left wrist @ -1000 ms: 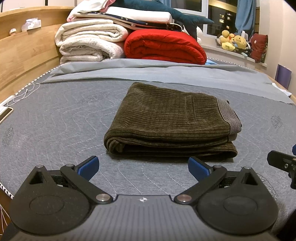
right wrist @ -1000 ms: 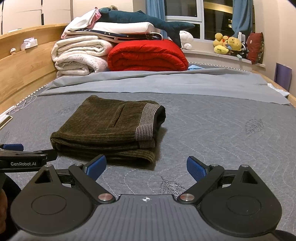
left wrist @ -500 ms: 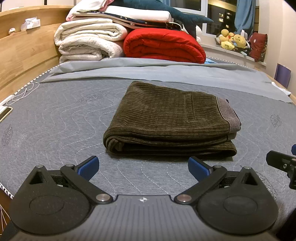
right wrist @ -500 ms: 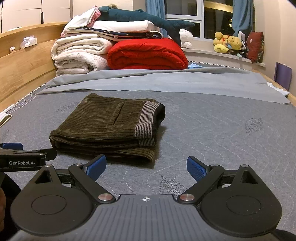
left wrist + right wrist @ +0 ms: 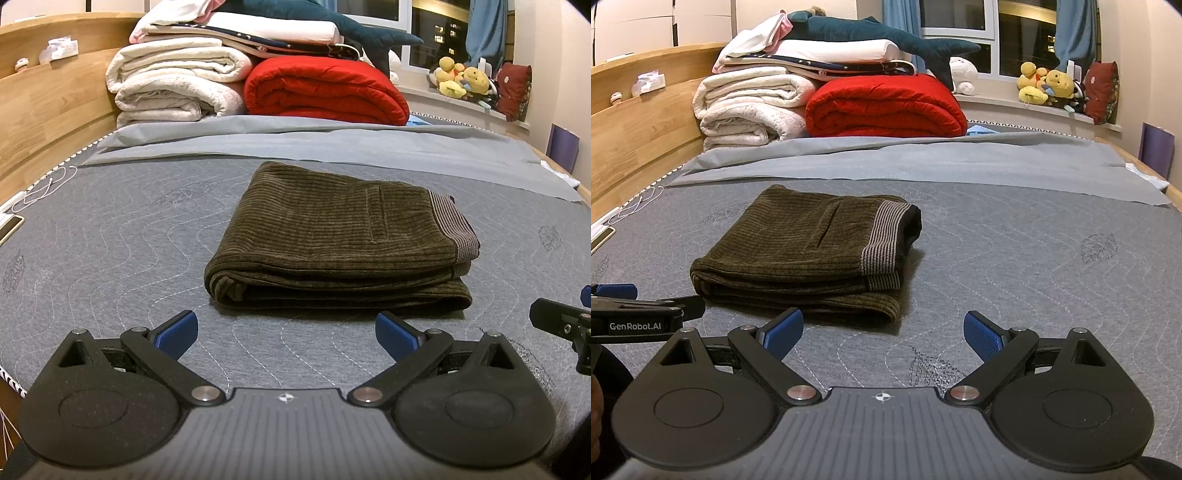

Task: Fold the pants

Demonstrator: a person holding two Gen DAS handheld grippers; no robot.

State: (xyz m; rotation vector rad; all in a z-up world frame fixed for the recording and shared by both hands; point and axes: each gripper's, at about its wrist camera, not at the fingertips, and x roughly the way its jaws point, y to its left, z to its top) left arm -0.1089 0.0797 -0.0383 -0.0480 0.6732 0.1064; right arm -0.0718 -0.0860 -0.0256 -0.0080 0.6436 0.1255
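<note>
1. The left gripper [image 5: 286, 330] hangs low over the grey quilted mattress [image 5: 110, 258], its blue-padded fingers spread wide apart with nothing between them.
2. The right gripper [image 5: 882, 328] is likewise spread wide and empty, level with its partner; each tool shows at the edge of the other's view, so the two sit side by side.
3. Directly ahead of the left gripper, a short gap beyond its fingertips, lies the dark olive corduroy pants [image 5: 340, 240], already stacked in a compact, squared bundle of several layers.
4. From the right gripper the same bundle [image 5: 809, 247] lies ahead and to the left; the left gripper is judged the nearer and better centred.
5. The bundle's long axis runs crosswise to both tools: rounded fold at the left end, striped grey waistband [image 5: 884, 240] at the right end, nearer the right gripper.
6. Neither tool touches the fabric. The fold is judged complete or nearly so.
7. Beyond the bundle, well apart, stand a red rolled quilt [image 5: 325, 92] and cream folded blankets [image 5: 173, 85].
</note>
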